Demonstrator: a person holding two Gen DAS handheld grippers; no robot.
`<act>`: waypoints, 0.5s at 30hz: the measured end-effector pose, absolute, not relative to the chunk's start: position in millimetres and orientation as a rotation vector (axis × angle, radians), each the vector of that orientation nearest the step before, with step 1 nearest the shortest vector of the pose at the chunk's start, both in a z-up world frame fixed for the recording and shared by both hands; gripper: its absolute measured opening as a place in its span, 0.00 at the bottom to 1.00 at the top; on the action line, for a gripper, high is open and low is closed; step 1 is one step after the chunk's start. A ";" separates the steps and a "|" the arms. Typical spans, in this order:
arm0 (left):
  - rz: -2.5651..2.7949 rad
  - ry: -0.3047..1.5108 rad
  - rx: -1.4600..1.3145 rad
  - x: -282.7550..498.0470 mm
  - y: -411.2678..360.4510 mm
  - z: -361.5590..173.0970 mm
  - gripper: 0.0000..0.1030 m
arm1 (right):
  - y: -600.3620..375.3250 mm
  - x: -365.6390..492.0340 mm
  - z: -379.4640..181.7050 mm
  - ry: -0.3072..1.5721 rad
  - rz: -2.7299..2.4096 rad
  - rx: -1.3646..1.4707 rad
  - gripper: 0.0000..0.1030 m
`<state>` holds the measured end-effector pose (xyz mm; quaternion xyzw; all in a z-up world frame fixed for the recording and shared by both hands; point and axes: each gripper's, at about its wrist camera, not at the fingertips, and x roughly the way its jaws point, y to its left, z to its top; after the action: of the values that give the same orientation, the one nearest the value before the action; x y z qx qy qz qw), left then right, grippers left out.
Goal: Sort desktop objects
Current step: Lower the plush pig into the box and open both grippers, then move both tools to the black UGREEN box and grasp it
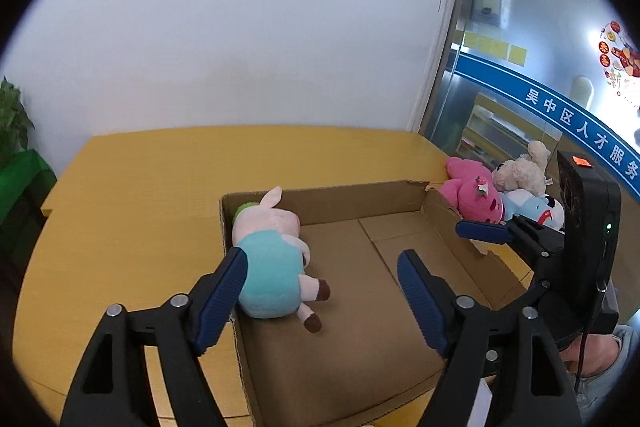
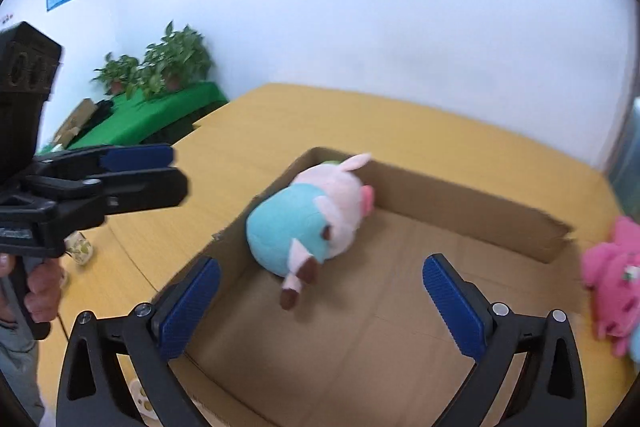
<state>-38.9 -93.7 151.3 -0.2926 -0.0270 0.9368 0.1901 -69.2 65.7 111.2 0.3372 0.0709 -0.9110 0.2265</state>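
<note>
We're over the yellow bench (image 1: 132, 187), and the big cardboard box (image 1: 360, 203) sits on it as the drop zone. One toy is in: the pig plush (image 1: 272, 259) in the teal shirt lies on its side against the box's left wall, feet toward the middle. So we read this as the gap between placements, with one toy sorted and the next pick due.

The rest wait outside the box's far right corner, on the bench: a pink plush (image 1: 476, 195), a cream plush (image 1: 520, 171) lying over it, and a white-and-blue plush (image 1: 536, 207) in front, all touching in one heap.

Our left gripper (image 1: 320, 291) hovers over the box's near end, fingers spread and empty, the left pad close to the pig's back. Our right gripper (image 2: 320, 303) hangs over the box too, released and empty. From the left camera we see it side-on near the box's right wall, just short of the heap.

Next, we judge, the right gripper swings over that wall to the heap. Trouble: the toys overlap, so closing on one may drag a neighbour, and the torn wall edge stands between.

Off-bench, potted plants (image 2: 160, 63) sit on a green cloth (image 2: 148, 115), well clear.
</note>
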 end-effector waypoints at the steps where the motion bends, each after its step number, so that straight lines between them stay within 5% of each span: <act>1: 2.651 -0.053 -0.783 -25.3 -87.4 158.8 0.78 | 70.5 -56.5 111.0 0.213 -2.540 0.923 1.00; 15: 2.689 0.010 -0.713 89.9 -41.7 160.7 0.78 | 124.5 62.2 128.6 0.261 -2.748 0.907 1.00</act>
<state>89.9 -41.7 160.7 -0.2520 0.0036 0.9511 0.1787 62.2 124.5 128.6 0.3101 0.0891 -0.9391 0.1179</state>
